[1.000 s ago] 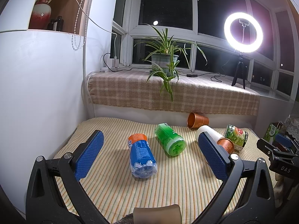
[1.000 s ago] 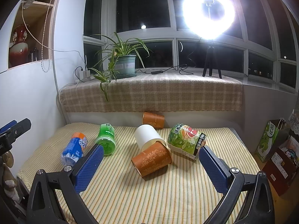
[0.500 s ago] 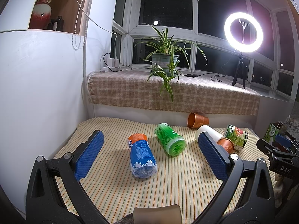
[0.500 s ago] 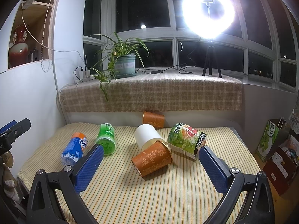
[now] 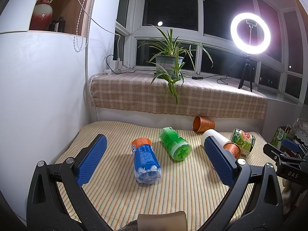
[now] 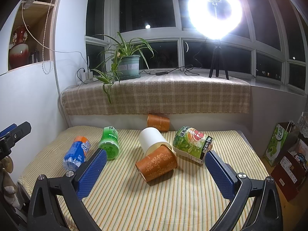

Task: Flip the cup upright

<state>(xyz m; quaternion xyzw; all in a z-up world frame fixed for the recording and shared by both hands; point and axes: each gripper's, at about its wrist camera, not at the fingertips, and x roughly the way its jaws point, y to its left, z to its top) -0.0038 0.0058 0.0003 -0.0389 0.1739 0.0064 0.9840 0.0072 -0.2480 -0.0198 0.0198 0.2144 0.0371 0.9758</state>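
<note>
Several cups lie on their sides on the striped table (image 6: 173, 202). An orange patterned cup (image 6: 156, 162) lies in the middle, touching a white cup (image 6: 151, 139) behind it; both show partly in the left wrist view, the orange one (image 5: 232, 149) and the white one (image 5: 213, 134). Another orange cup (image 6: 158, 122) lies at the back (image 5: 204, 124). A green printed cup (image 6: 192, 143) lies to the right. My right gripper (image 6: 155, 171) is open and empty, just in front of the orange patterned cup. My left gripper (image 5: 153, 161) is open and empty, around a blue bottle (image 5: 145, 160).
A green bottle (image 5: 175, 143) lies on its side beside the blue bottle. A checked cloth covers the sill (image 6: 157, 96) behind, with a potted plant (image 6: 128, 66) and a ring light (image 6: 215, 13). A white wall (image 5: 38, 96) bounds the left. Bags (image 6: 279, 144) stand right.
</note>
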